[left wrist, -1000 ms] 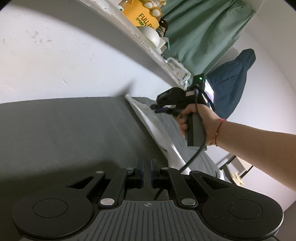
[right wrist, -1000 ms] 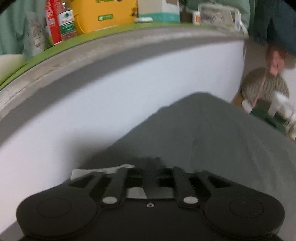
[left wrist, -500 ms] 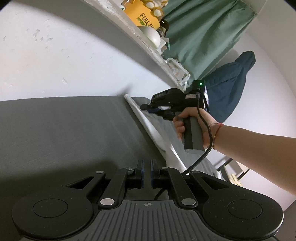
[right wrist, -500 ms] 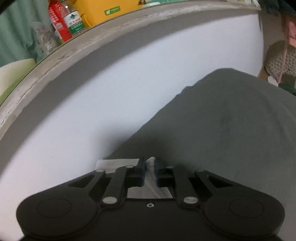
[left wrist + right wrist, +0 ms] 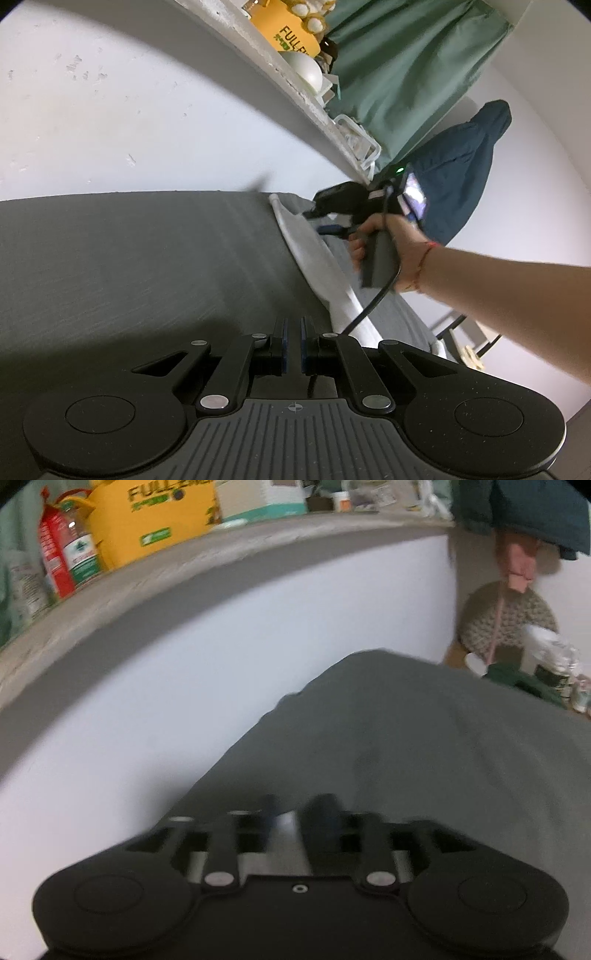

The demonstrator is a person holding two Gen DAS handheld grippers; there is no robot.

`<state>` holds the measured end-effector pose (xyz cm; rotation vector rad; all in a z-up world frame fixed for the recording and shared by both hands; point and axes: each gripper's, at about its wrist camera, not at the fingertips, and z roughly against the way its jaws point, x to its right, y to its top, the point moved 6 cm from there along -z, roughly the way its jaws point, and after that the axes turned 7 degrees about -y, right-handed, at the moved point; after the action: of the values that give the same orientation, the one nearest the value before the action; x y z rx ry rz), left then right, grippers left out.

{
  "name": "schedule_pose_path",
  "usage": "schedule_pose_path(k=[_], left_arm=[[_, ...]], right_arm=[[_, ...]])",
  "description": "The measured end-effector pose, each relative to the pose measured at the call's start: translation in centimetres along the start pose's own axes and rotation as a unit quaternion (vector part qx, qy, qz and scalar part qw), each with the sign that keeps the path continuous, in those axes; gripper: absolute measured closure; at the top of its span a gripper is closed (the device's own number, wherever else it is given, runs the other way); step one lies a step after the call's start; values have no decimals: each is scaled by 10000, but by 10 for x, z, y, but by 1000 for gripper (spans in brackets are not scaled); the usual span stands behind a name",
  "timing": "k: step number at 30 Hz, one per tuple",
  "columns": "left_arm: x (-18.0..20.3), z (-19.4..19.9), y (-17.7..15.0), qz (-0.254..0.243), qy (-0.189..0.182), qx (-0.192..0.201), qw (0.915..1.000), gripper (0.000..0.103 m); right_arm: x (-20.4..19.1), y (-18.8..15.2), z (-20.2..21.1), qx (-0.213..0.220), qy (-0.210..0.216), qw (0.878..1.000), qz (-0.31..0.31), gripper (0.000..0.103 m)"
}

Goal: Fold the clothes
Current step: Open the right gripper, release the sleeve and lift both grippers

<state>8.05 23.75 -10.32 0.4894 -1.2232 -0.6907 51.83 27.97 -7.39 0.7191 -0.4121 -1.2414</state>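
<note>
A long white cloth (image 5: 314, 251) lies folded in a narrow strip on the grey bed (image 5: 147, 258), running from the wall toward my left gripper (image 5: 293, 345). That gripper hovers low over the bed, its fingers nearly together, with nothing visible in the slit. A person's hand (image 5: 384, 236) holds my right gripper (image 5: 314, 221) at the strip's far end, near the wall. In the blurred right wrist view, the right gripper (image 5: 293, 810) has its fingers apart, with a bit of white cloth (image 5: 288, 819) showing in the gap below.
A white wall (image 5: 110, 110) borders the bed, topped by a ledge with a yellow box (image 5: 155, 517) and a bottle (image 5: 70, 554). A green curtain (image 5: 406, 66) and a dark blue jacket (image 5: 461, 177) hang beyond. A round knitted stool (image 5: 509, 620) stands past the bed's end.
The right gripper's fingers were pinched on the white cloth half a second ago and have now spread apart. It has also turned slightly. The left gripper has stayed put.
</note>
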Motion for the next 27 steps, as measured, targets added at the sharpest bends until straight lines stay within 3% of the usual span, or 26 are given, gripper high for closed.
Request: schedule_pose_path(k=[4, 6, 7, 11, 15, 18, 22, 25, 27], left_arm=[[3, -6, 3, -177, 20, -54, 9998, 99], [8, -9, 4, -338, 6, -38, 9994, 99], [12, -11, 4, -450, 28, -26, 9990, 99], [31, -16, 3, -806, -39, -36, 9967, 99], [57, -21, -8, -832, -434, -288, 9952, 99], [93, -17, -30, -1400, -796, -649, 9848, 99], [140, -11, -60, -2144, -1265, -1125, 9620, 99], [173, -3, -84, -2742, -1014, -1589, 9430, 99], [196, 3, -98, -3131, -769, -1867, 9280, 99]], right_arm=[[35, 17, 41, 102, 177, 9984, 523, 56], [70, 10, 75, -169, 80, 9958, 896, 40], [87, 5, 94, -313, 11, 9940, 1051, 40], [161, -38, 190, -837, -442, 9870, 1300, 39], [238, -99, 295, -1269, -1128, 9808, 958, 31], [287, -152, 366, -1394, -1484, 9781, 420, 28], [334, -231, 444, -1123, -1428, 9795, -876, 28], [344, -285, 484, -757, -1190, 9799, -1410, 26], [348, -309, 497, -705, -1096, 9808, -1452, 25]])
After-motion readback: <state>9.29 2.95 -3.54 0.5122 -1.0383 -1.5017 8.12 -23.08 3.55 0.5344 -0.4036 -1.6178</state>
